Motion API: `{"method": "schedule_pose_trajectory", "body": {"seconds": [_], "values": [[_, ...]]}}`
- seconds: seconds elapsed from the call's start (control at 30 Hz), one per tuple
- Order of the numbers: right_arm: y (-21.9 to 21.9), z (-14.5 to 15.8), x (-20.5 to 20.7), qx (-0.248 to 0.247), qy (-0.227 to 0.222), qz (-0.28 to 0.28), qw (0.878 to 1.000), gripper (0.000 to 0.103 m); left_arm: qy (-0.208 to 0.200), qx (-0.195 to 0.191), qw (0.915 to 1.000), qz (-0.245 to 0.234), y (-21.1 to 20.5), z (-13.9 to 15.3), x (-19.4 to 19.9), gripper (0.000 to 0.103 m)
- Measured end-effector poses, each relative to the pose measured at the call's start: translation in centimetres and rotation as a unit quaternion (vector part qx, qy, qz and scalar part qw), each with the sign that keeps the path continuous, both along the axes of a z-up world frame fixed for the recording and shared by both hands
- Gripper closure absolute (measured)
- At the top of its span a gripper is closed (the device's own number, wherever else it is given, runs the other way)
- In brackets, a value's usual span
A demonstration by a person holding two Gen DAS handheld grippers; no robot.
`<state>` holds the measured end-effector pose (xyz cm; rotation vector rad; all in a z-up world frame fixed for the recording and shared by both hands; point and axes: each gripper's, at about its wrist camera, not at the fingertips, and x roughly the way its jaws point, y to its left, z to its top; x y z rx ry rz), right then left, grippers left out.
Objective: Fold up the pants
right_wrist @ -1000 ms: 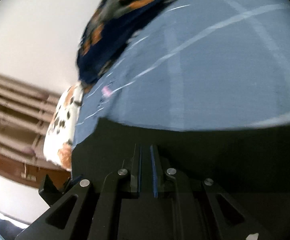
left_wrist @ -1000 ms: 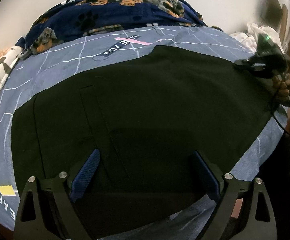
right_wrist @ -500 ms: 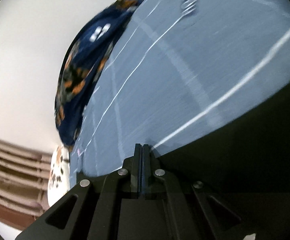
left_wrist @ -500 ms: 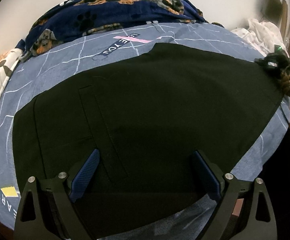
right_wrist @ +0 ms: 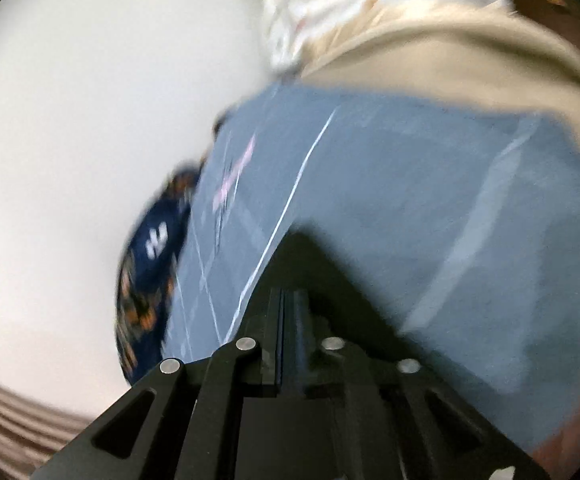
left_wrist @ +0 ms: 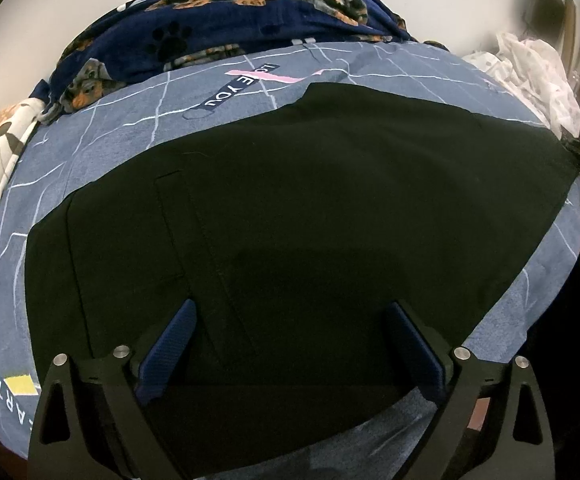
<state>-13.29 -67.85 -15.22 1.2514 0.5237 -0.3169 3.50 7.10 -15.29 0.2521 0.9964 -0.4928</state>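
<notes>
Meanwhile the right hand-held gripper, pressed together seemingly on the pants hem, has dragged it toward the bed edge; the left hand-held gripper stays spread above the waist.

We see the black pants as a matt, smooth woven cloth with faint stitched seams, lying on a blue cotton-looking bedsheet printed with thin white lines. At the far side lies a navy fleece blanket with a soft, fuzzy nap and dog prints, and at the far right a crumpled, thin white fabric. The left gripper is matt black plastic with shiny metal screws and ribbed blue rubbery pads.
</notes>
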Motion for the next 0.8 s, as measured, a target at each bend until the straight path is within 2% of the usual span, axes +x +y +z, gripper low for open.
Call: {"method": "schedule_pose_trajectory", "body": {"seconds": [0.03, 0.1, 0.13, 0.2, 0.27, 0.4, 0.53, 0.6, 0.63, 0.67, 0.73, 0.8], "values": [[-0.9, -0.1, -1.8, 0.014, -0.019, -0.015, 1.0, 0.071, 0.0, 0.0, 1.0, 0.0, 0.0, 0.0, 0.0, 0.007], [-1.5, -0.6, -3.2, 0.044, -0.055, -0.013, 0.997, 0.06, 0.0, 0.0, 1.0, 0.0, 0.0, 0.0, 0.0, 0.007], [-1.6, -1.0, -3.6, 0.059, -0.068, -0.003, 0.996, 0.056, 0.0, 0.0, 1.0, 0.0, 0.0, 0.0, 0.0, 0.007], [-1.3, -1.4, -3.9, 0.063, -0.065, 0.023, 0.996, 0.051, 0.0, 0.002, 1.0, 0.001, -0.1, 0.0, 0.0, 0.006], [-0.5, -1.8, -3.6, 0.063, -0.063, 0.05, 0.995, 0.052, 0.0, 0.004, 1.0, 0.001, -0.2, -0.1, 0.1, 0.005], [0.1, -2.0, -3.5, 0.066, -0.069, 0.049, 0.994, 0.051, 0.001, 0.007, 1.0, 0.003, -0.5, -0.1, 0.1, 0.004], [1.2, -2.0, -2.8, 0.074, -0.066, 0.081, 0.992, 0.047, 0.001, 0.007, 1.0, 0.003, -0.5, -0.1, 0.1, 0.004], [1.5, -1.3, -3.0, 0.047, -0.044, 0.07, 0.995, 0.048, 0.001, 0.007, 1.0, 0.003, -0.5, -0.1, 0.1, 0.004], [1.6, -0.6, -3.7, 0.019, -0.034, 0.044, 0.998, 0.046, 0.001, 0.007, 1.0, 0.003, -0.5, -0.1, 0.1, 0.003], [1.6, -0.2, -4.1, 0.011, -0.033, 0.03, 0.999, 0.045, 0.0, 0.007, 1.0, 0.002, -0.5, -0.1, 0.1, 0.003], [1.7, -0.2, -4.4, 0.033, -0.052, 0.027, 0.998, 0.046, 0.001, 0.007, 1.0, 0.003, -0.5, -0.1, 0.1, 0.003], [2.5, -1.0, -4.5, 0.058, -0.043, 0.036, 0.997, 0.046, 0.0, 0.007, 1.0, 0.003, -0.5, -0.1, 0.1, 0.003]]}}
